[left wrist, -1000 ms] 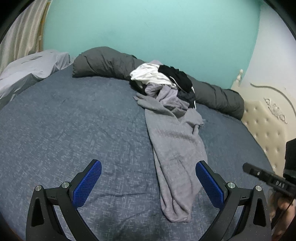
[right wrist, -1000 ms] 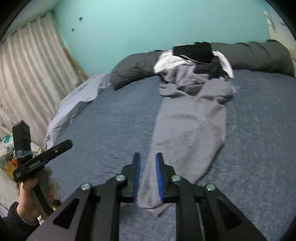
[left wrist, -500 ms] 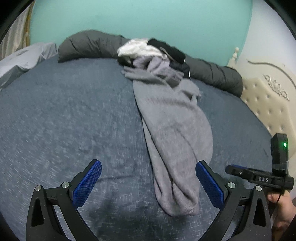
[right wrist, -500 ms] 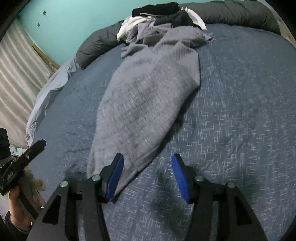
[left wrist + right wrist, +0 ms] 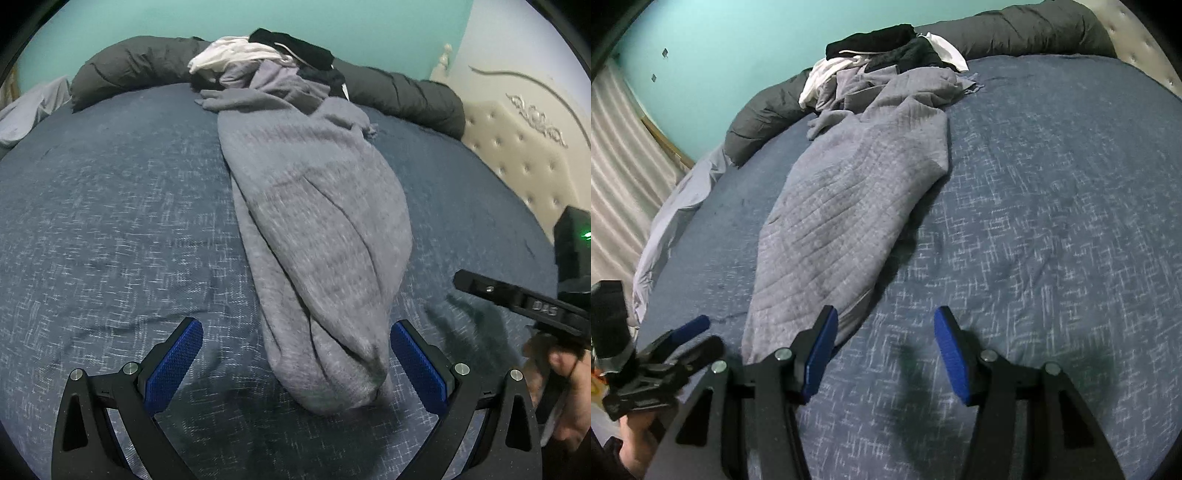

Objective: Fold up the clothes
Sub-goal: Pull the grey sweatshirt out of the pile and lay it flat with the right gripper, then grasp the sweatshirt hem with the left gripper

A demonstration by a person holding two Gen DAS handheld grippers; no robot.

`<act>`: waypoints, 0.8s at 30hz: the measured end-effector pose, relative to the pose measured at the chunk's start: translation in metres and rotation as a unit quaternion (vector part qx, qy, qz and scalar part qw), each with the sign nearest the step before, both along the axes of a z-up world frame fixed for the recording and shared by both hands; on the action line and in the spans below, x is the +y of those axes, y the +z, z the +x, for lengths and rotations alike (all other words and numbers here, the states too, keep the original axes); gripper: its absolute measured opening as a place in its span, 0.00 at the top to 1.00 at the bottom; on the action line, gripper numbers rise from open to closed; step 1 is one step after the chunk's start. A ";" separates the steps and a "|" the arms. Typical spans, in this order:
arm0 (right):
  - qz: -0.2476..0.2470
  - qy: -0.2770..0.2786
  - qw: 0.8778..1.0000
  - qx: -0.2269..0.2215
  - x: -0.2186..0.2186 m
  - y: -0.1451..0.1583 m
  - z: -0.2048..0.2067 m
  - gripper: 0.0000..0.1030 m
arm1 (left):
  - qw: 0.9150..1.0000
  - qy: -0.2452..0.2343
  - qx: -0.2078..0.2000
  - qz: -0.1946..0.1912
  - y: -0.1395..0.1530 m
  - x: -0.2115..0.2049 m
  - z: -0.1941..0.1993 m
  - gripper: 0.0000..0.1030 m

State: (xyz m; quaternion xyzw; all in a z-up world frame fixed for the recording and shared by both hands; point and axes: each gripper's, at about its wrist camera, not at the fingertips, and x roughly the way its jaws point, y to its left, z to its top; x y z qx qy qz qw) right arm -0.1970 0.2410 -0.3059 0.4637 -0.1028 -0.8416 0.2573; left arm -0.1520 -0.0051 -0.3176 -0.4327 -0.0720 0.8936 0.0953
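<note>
We see the grey knit garment (image 5: 317, 236) stretched limp on the bed (image 5: 110, 221) — soft, light, easily bunched. Both grippers — left gripper (image 5: 295, 363), right gripper (image 5: 882, 356) — stand apart, empty; we would pinch its near hem corners.

The long knitted garment (image 5: 317, 236) is light heather grey with faint ribbed lines. It lies on a dark blue bed cover (image 5: 110, 229) flecked with short white crosshatch dashes. The heap behind holds white cloth (image 5: 232, 55) and black cloth (image 5: 291, 46). The rolled duvet (image 5: 133, 72) is charcoal grey, the wall (image 5: 713, 48) turquoise, the tufted headboard (image 5: 517, 155) cream. Black fingers (image 5: 173, 369) carry bright blue pads.
</note>
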 end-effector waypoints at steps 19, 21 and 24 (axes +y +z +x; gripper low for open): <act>-0.037 -0.012 0.999 -0.002 0.010 -0.017 0.007 0.47 | 0.998 -0.026 -0.059 -0.017 -0.040 0.024 -0.013 0.15; -0.039 -0.011 0.999 -0.003 0.010 -0.020 0.008 0.47 | 0.998 -0.026 -0.063 -0.012 -0.044 0.023 -0.012 0.23; -0.043 -0.012 0.999 -0.006 0.012 -0.023 0.008 0.47 | 0.998 -0.025 -0.060 -0.002 -0.041 0.020 -0.009 0.29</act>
